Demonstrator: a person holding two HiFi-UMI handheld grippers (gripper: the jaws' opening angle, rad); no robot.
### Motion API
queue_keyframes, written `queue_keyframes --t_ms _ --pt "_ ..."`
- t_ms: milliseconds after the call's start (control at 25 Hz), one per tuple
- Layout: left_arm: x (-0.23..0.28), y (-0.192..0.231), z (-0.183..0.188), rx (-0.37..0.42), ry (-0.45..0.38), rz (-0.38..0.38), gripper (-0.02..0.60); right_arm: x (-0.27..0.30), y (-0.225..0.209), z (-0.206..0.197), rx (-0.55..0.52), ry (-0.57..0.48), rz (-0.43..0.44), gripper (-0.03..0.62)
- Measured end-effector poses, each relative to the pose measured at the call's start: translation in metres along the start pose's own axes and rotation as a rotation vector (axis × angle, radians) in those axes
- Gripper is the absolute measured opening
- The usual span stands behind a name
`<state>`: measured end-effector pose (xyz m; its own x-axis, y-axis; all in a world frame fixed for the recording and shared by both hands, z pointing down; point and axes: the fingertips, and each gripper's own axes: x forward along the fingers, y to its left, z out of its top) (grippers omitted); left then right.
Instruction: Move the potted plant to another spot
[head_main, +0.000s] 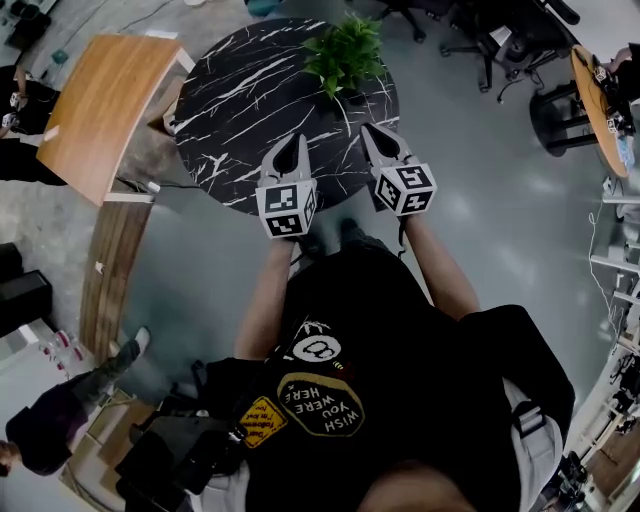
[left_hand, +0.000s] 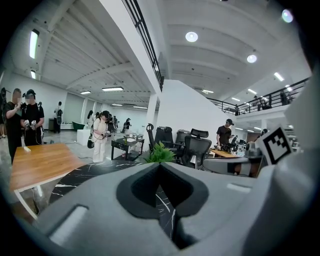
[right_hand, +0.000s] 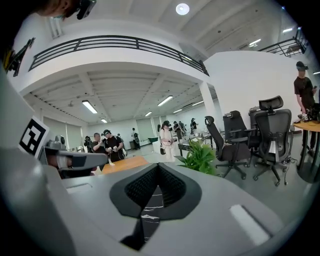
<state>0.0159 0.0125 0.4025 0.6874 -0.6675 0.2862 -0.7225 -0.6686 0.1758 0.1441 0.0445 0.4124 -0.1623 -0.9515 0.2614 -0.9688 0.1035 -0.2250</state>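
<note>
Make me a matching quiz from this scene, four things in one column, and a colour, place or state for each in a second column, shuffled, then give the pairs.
Things:
1. potted plant
2. round table
3. wooden table
4. right gripper

Descriptions:
A. brown top, left of the round one in the head view
B. black with white veins
C. shut, holding nothing
D. green, standing at the round table's far edge

Pairs: 1-D, 2-B, 3-A, 4-C

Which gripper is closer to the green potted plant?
Right. The right gripper is just short of the green leafy potted plant, slightly right; the left gripper farther back, leftward.
</note>
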Motion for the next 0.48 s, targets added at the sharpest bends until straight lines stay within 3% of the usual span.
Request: queue_keyframes --t_ms 240,480 --pt "0.023 0.035 -0.022 -0.013 0.052 0.034 0.005 0.048 -0.033 -0.039 -0.059 0.028 -0.009 0.002" --pt "0.076 0.054 -0.039 0.005 0.043 0.056 0.005 0.107 -0.086 -0.081 -0.052 0.087 -0.021 0.002"
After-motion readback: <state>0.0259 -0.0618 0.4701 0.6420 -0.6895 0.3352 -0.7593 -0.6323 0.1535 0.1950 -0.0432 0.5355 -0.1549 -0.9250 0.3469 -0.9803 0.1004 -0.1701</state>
